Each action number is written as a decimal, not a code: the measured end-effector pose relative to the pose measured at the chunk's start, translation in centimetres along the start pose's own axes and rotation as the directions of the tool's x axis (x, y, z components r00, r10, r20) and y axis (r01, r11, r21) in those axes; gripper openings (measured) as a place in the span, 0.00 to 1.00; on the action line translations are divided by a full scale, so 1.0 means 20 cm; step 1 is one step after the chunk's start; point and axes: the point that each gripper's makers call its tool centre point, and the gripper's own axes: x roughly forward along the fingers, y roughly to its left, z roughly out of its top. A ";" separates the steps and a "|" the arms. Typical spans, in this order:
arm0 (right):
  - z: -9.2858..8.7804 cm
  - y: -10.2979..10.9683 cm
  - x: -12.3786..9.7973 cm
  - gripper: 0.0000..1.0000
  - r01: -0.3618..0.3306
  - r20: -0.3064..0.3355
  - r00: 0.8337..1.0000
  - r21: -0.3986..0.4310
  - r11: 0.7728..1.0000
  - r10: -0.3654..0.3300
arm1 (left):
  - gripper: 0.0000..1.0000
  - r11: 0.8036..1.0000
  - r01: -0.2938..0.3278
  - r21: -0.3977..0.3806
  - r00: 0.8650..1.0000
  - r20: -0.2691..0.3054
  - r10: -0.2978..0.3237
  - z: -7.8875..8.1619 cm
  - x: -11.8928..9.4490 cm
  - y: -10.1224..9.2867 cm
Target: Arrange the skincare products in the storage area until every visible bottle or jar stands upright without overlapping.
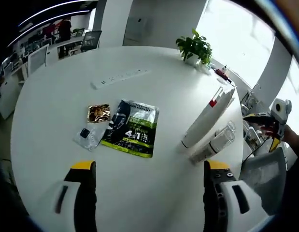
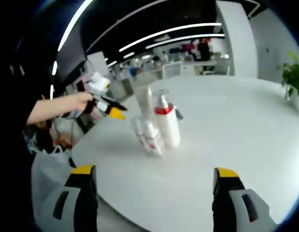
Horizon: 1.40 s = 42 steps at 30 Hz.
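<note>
Both tongs gape wide, holding nothing: left gripper (image 1: 148, 179) hovers over the white table (image 1: 57, 101), right gripper (image 2: 154, 186) faces the bottles (image 2: 159, 126) (lying together near the table's edge, beside sachets (image 1: 130, 128)).

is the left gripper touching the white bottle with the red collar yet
Apart. The left gripper view shows the open left gripper well short of the white bottle, with bare table between them.

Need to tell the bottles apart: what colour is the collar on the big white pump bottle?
Red collar, clearest in the right gripper view.
</note>
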 end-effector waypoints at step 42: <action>-0.04 -0.05 0.14 0.97 -0.012 -0.049 0.999 0.036 0.999 0.014 | 0.69 0.991 0.068 0.113 0.994 -0.091 -0.058 0.16 0.47 0.21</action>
